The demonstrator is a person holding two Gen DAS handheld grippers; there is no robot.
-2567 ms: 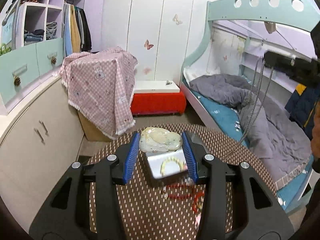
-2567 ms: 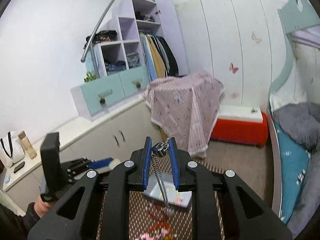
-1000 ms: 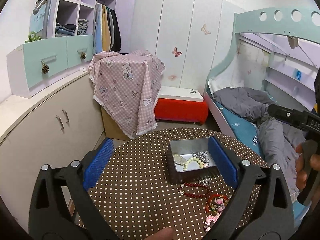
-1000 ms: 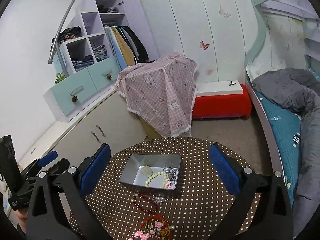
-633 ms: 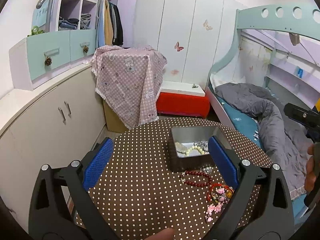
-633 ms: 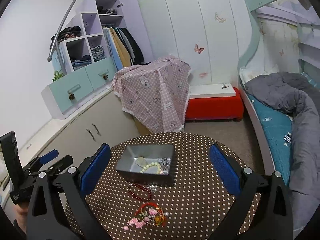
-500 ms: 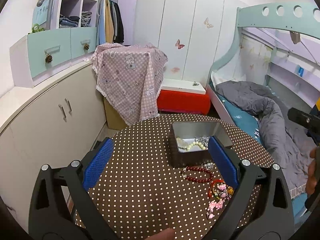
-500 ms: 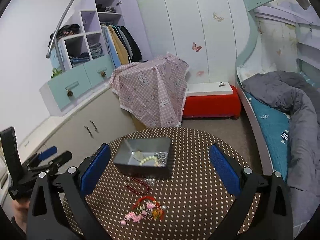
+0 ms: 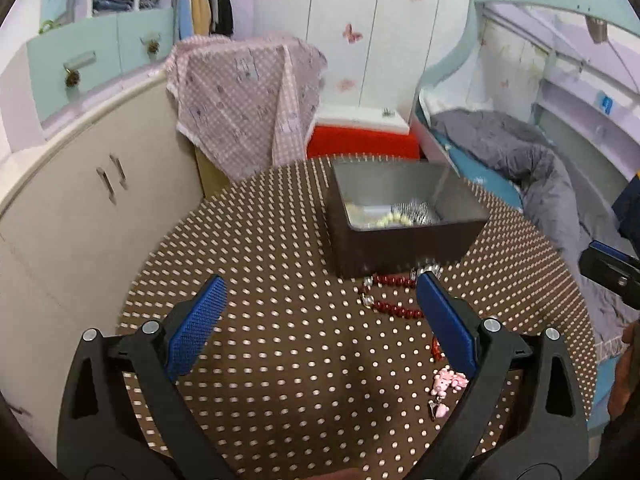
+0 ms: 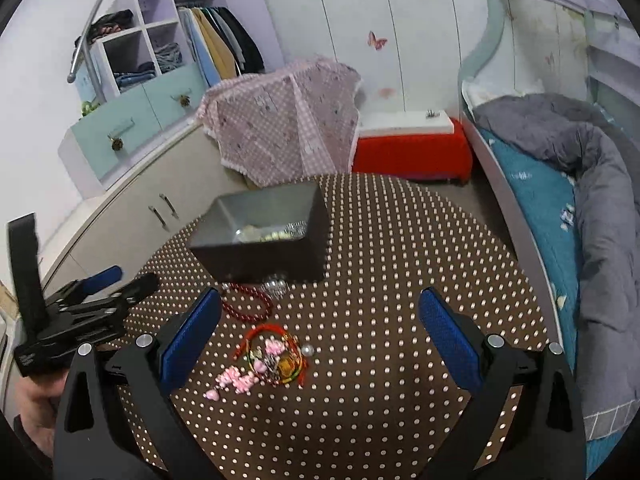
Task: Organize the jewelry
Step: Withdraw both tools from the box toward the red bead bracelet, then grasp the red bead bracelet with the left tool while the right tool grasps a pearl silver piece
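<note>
A grey metal tin (image 9: 404, 236) (image 10: 264, 248) stands on the round dotted brown table (image 9: 280, 264) (image 10: 400, 248), holding a pale bead bracelet (image 9: 394, 220), a silver chain and a pale pendant. In front of it lie a dark red bead bracelet (image 9: 390, 306) (image 10: 248, 302), a red cord bracelet with charms (image 10: 280, 354) and pink beads (image 9: 446, 384) (image 10: 236, 380). My left gripper (image 9: 320, 308) is open low over the table, short of the red beads. My right gripper (image 10: 320, 320) is open above the cord bracelet. Neither holds anything.
A pink checked cloth (image 9: 248, 96) covers a box behind the table. Cream cabinets (image 9: 80, 200) run along the left, a red and white bench (image 10: 412, 144) stands at the back, and a bunk bed with grey bedding (image 10: 580, 168) fills the right.
Both grippers, earlier shut on a pendant and a chain above the tin, are now open and empty. Both have since dropped lower and closer to the table and the loose bracelets.
</note>
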